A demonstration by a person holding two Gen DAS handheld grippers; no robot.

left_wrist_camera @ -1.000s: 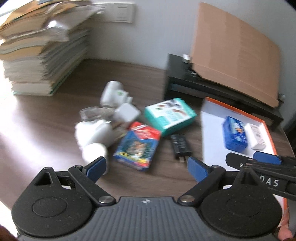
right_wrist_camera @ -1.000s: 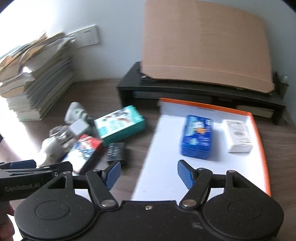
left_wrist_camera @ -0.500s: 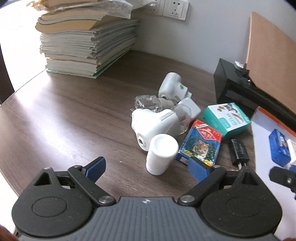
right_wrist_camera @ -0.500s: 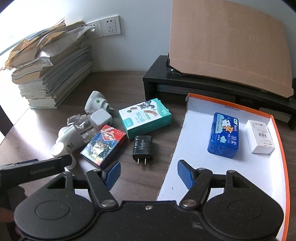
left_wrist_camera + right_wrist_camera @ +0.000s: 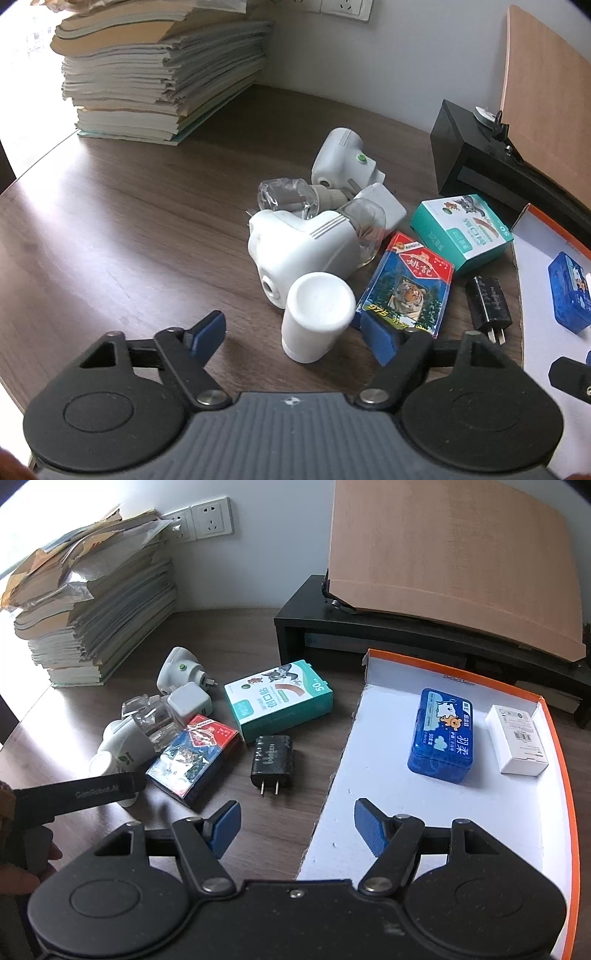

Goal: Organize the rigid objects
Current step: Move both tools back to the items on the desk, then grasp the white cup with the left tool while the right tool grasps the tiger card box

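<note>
Both tongs gape empty, the left tongs (image 5: 293,334) lined up on the upright white cap (image 5: 317,320) (nearest of the bench clutter), presumably bound for the orange-rimmed tray (image 5: 561,760).

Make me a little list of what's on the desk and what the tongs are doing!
in the tray: blue tin, small white box
tray: orange-edged, white inside
on the desk: teal box, card pack, black charger, white plugs, white cap
left tongs: open, at the white cap
right tongs: open, holding nothing
</note>
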